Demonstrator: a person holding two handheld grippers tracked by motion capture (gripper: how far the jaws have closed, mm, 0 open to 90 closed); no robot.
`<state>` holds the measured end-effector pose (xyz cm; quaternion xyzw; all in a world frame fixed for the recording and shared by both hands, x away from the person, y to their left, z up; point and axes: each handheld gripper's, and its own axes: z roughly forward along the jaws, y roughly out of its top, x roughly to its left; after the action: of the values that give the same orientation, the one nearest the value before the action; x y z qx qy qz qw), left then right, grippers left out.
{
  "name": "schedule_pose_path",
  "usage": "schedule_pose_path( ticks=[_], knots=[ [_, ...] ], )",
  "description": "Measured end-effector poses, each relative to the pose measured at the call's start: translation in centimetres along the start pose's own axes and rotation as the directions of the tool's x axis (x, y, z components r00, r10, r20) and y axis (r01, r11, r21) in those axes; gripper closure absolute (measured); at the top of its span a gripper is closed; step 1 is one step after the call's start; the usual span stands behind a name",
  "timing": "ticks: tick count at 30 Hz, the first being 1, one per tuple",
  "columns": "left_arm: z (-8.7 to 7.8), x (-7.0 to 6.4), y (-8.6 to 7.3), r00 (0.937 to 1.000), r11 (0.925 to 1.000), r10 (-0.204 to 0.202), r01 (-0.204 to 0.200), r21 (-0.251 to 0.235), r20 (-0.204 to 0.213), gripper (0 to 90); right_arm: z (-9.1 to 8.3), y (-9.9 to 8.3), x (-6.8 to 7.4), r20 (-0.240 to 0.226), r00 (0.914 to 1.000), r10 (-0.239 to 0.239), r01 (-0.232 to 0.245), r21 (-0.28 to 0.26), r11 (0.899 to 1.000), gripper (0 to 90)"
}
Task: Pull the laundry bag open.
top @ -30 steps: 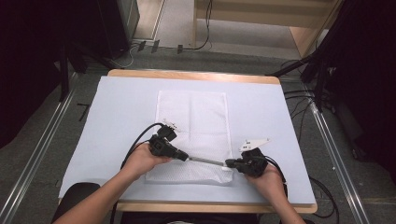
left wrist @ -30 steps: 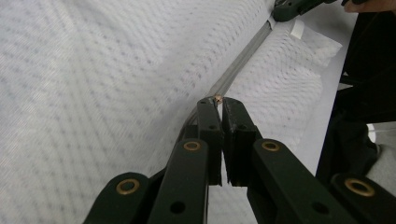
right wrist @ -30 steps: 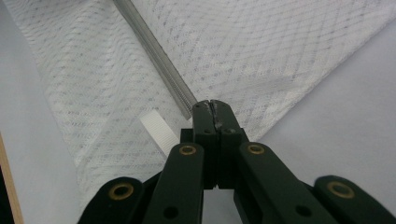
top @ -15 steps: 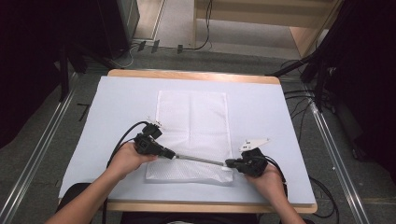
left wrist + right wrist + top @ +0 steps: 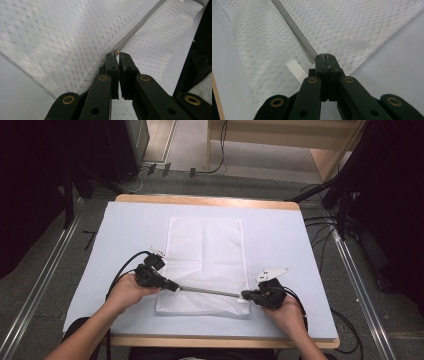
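Observation:
A white mesh bag (image 5: 205,250) lies flat in the middle of the table. A grey zipper (image 5: 207,291) runs across its near end. My left gripper (image 5: 172,286) is at the zipper's left part, shut on the small brass zipper pull (image 5: 116,52). In the left gripper view the zipper (image 5: 137,27) stretches away from the jaws to the upper right. My right gripper (image 5: 246,295) is shut on the zipper's right end at the bag's near right corner. In the right gripper view the zipper (image 5: 294,27) runs up and left from the right gripper (image 5: 325,57), with a white ribbon tab (image 5: 295,70) beside the jaws.
The table (image 5: 125,230) has a pale cover and a wooden far edge (image 5: 205,200). Cables (image 5: 122,270) trail from both grippers toward the near edge. Metal rails (image 5: 45,280) flank the table on the floor, and dark equipment stands at both sides.
My left gripper has slid left along the zipper, away from the right gripper, with the pull in it. The right gripper has stayed in place at the bag's corner.

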<state>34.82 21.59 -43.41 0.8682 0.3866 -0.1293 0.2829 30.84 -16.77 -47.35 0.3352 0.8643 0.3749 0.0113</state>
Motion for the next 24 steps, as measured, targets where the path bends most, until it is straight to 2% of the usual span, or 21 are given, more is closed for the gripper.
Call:
schedule_pose_path(
  ticks=[6,7,10,16,19,21,24],
  knots=[
    [-0.4,0.4,-0.4,0.9998,1.0,-0.007,0.007,0.004,-0.018,88.7,0.0,0.0,0.0,-0.001,1.0,0.001,-0.001,-0.003,1.0,90.0],
    [-0.4,0.4,-0.5,0.9999,0.9999,-0.012,0.012,0.001,-0.008,88.7,0.0,0.0,0.0,-0.001,1.0,0.002,-0.002,-0.002,1.0,90.0],
    [-0.6,0.5,-0.6,0.9997,0.9999,-0.014,0.014,0.003,-0.02,88.7,0.0,0.0,0.0,-0.002,1.0,0.002,-0.002,-0.002,1.0,90.0],
    [-1.2,0.9,-1.2,0.9993,0.9994,-0.034,0.034,-0.002,-0.015,88.7,0.0,0.0,-0.1,-0.01,0.9999,-0.002,0.002,0.002,1.0,90.0],
    [-1.4,0.9,-1.6,0.9988,0.999,-0.042,0.042,-0.012,-0.022,88.8,0.0,0.1,-0.2,-0.012,0.9999,-0.002,0.002,0.002,1.0,90.0],
    [-1.6,1.1,-1.8,0.9978,0.9988,-0.048,0.047,-0.014,-0.045,88.7,0.0,0.1,-0.2,-0.013,0.9999,-0.002,0.002,0.004,1.0,90.0],
    [-2.0,1.3,-2.2,0.9977,0.9983,-0.057,0.056,-0.015,-0.038,88.7,0.0,0.1,-0.3,-0.021,0.9998,-0.001,0.001,0.004,1.0,90.0]
  ],
)
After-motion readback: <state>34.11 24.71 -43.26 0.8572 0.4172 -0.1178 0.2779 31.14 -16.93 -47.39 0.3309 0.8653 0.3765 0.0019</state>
